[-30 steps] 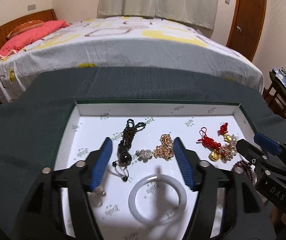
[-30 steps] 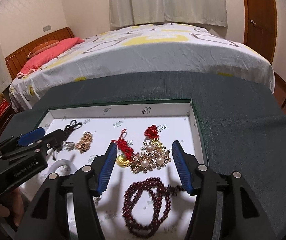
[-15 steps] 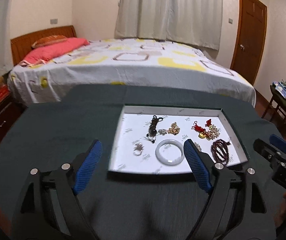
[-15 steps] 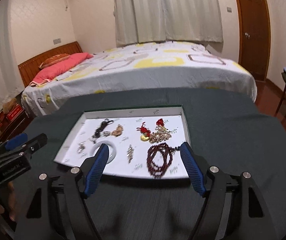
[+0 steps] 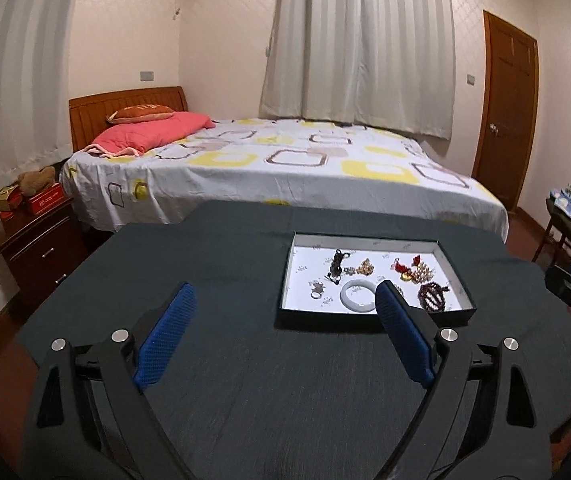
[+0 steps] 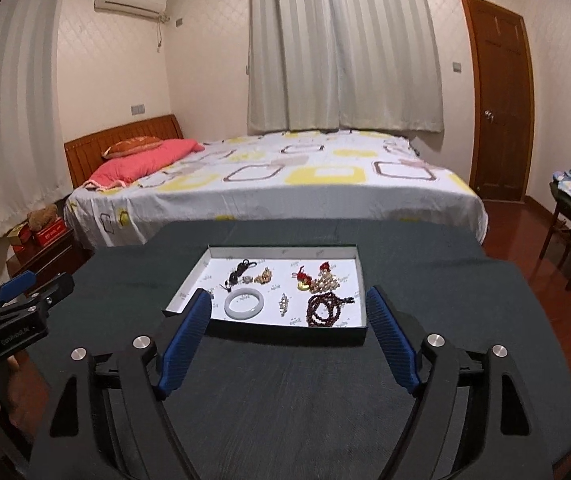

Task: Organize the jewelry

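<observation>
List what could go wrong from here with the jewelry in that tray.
1. The dark red bead strand lies close to the pearl-and-gold cluster with the red knotted charm; lifting one may drag another.
2. The pale bangle looks smooth and hard, so it may slip from the pads.
3. Both the left gripper and right gripper hang empty, jaws opening, short of the shallow tray; a low approach could nudge it.

white lettering on the left claw [image 6: 33,286] body reads roughly "canwoodus"; the tray's [image 6: 285,251] printed marks stay illegible.
</observation>
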The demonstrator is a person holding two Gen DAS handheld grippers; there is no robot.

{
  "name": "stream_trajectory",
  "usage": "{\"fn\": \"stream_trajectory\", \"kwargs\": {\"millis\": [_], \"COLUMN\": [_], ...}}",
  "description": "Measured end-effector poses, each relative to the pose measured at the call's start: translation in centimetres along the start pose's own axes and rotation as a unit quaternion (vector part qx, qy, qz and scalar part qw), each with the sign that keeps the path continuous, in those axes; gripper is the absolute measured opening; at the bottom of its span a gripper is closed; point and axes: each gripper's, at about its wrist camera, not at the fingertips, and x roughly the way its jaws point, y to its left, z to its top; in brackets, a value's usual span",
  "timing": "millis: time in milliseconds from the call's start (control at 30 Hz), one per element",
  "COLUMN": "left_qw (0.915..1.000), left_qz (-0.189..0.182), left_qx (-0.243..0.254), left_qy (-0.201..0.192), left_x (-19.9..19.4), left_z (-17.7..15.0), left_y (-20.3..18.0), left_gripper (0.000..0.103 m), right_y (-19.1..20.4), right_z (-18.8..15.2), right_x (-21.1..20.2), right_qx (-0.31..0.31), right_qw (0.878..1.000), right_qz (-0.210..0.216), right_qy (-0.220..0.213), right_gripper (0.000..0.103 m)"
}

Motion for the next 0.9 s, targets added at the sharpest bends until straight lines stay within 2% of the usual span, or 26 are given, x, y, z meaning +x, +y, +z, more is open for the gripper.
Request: {"fn": "stream_trajectory", "kwargs": {"millis": [133, 433, 900], "left_qw": [0.9999, 0.9998, 0.9997], "left_qz": [0.000, -0.005, -0.007], "left_qx": [0.001, -0.001, -0.003], "left_qy": [-0.017, -0.020, -0.022], "left_x": [-1.7, -3.0, -3.1], "left_z": [0.2, 0.2, 0.3], "left_y": [0.1, 0.0, -0.3], "left_gripper": [0.090, 0.090, 0.090], "right_y": [0.1, 0.3, 0.6], "right_z": [0.1, -0.2, -0.2], "right_x": [-1.5, -2.4, -2.4], "right_qx": [-0.005, -0.008, -0.010], "right_qw": [1.000, 1.000, 1.000], "right_qz": [-0.006, -0.015, -0.014], "right_qy": [-0.012, -0.018, -0.021], "right_gripper": [0.077, 0.078, 0.078]}}
